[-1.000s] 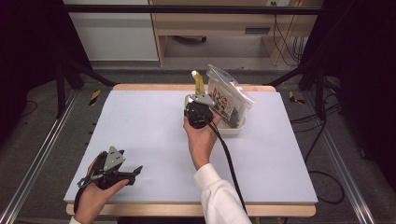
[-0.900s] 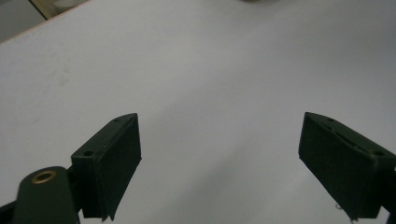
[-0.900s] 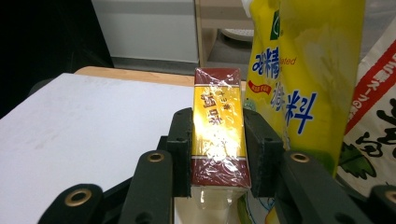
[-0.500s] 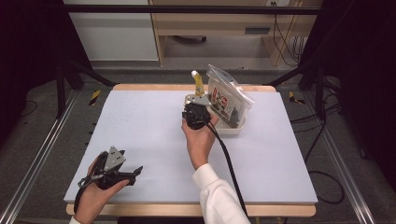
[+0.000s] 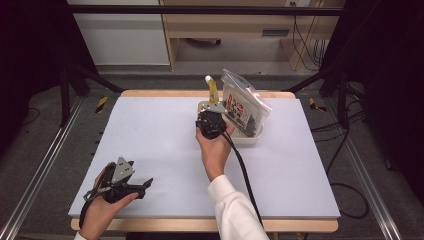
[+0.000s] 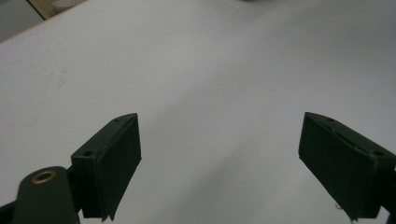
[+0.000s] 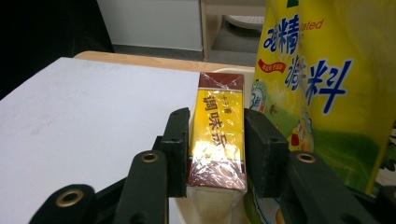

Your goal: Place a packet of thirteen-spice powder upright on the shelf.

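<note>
A pale table [image 5: 150, 135] takes up the centre of the high view, its wooden edge showing along the top and bottom. Right of centre, toward the upper part of that frame, a shallow white tray [image 5: 248, 137] holds a large clear-topped snack bag [image 5: 243, 102] leaning to the right; in the right gripper view a tall yellow printed pouch [image 7: 322, 84] stands at the right of the frame. Just left of it sits the smaller item, a slim yellow-and-brown box [image 7: 218, 135] wrapped in glossy film, upright at the tray's left end. The right gripper [image 7: 217, 154] has its jaws pressed against the box's two narrow sides, partway up its height. The box looks light and stiff, though the film is probably slippery, so a firm squeeze across the flat sides, as here, seems the sensible hold; a grip near the top corner might let it swing. At the lower left of the high view the left gripper [image 5: 142, 184] rests low over bare table, and its own view shows the jaws spread wide with nothing between them.
</note>
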Tool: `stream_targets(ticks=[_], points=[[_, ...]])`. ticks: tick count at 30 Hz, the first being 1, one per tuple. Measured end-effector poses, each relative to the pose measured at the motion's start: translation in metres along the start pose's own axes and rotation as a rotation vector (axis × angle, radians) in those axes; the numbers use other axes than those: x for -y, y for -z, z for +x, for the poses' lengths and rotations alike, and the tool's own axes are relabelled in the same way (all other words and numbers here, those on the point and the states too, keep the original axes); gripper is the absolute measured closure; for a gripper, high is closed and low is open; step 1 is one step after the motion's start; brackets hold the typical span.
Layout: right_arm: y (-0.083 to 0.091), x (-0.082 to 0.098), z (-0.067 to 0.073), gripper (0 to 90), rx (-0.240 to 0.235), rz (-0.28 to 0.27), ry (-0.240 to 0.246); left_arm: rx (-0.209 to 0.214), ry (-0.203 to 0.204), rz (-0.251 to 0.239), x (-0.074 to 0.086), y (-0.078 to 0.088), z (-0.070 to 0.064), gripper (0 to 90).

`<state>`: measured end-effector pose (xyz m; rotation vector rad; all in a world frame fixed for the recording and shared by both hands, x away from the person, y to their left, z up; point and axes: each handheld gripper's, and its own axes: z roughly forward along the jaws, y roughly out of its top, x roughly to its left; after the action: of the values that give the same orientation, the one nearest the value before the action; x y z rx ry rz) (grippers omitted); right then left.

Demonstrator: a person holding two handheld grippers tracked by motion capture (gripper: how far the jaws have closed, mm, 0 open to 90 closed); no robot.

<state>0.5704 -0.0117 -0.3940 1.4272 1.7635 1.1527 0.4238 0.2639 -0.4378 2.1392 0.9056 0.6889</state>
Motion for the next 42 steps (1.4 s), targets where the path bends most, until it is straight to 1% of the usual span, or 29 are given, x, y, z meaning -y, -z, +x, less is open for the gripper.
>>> stream_targets(ticks=[3, 6, 7, 8, 12, 16, 19, 22, 25, 30, 32, 36, 41, 42], points=[[0.002, 0.001, -0.002, 57.8, -0.010, -0.004, 0.001, 0.001, 0.000, 0.000, 0.000, 0.000, 0.000, 12.8], [0.008, 0.000, -0.003, 55.2, -0.023, -0.011, 0.005, 0.000, 0.000, 0.000, 0.000, 0.000, 0.000, 12.8], [0.010, 0.000, -0.004, 54.4, -0.023, -0.016, 0.014, -0.001, 0.000, 0.000, 0.000, 0.000, 0.000, 12.8], [0.013, 0.001, -0.005, 53.4, -0.026, -0.016, 0.010, -0.001, 0.000, -0.001, 0.000, 0.000, 0.000, 12.8], [0.023, 0.002, -0.008, 49.1, -0.051, -0.013, 0.031, -0.002, -0.002, -0.001, 0.000, 0.000, 0.000, 12.8], [0.035, 0.002, -0.008, 45.7, -0.079, -0.035, 0.049, -0.004, -0.002, -0.001, 0.000, 0.000, 0.000, 12.6], [0.043, 0.002, -0.007, 39.6, -0.112, -0.026, 0.074, -0.007, 0.000, -0.001, 0.000, 0.000, 0.000, 12.1], [0.051, 0.001, -0.007, 31.7, -0.138, -0.013, 0.105, -0.006, 0.004, -0.003, 0.000, -0.001, 0.000, 11.0], [0.059, 0.000, -0.007, 28.5, -0.161, 0.000, 0.134, -0.007, 0.005, -0.002, 0.000, -0.001, 0.000, 10.4], [0.072, -0.002, -0.012, 24.9, -0.204, 0.004, 0.149, -0.002, 0.014, -0.002, 0.001, -0.002, 0.000, 9.9], [0.077, -0.002, -0.014, 23.3, -0.217, 0.009, 0.167, -0.002, 0.015, -0.003, 0.001, -0.002, 0.000, 9.5], [0.086, -0.002, -0.017, 20.7, -0.225, 0.011, 0.184, -0.002, 0.013, -0.003, 0.001, -0.001, 0.001, 8.9], [0.094, -0.001, -0.021, 16.9, -0.220, 0.011, 0.202, 0.001, 0.015, -0.005, 0.001, -0.002, 0.000, 8.1], [0.096, 0.000, -0.022, 16.1, -0.218, 0.013, 0.199, 0.001, 0.002, 0.006, 0.001, -0.001, 0.001, 8.1]])
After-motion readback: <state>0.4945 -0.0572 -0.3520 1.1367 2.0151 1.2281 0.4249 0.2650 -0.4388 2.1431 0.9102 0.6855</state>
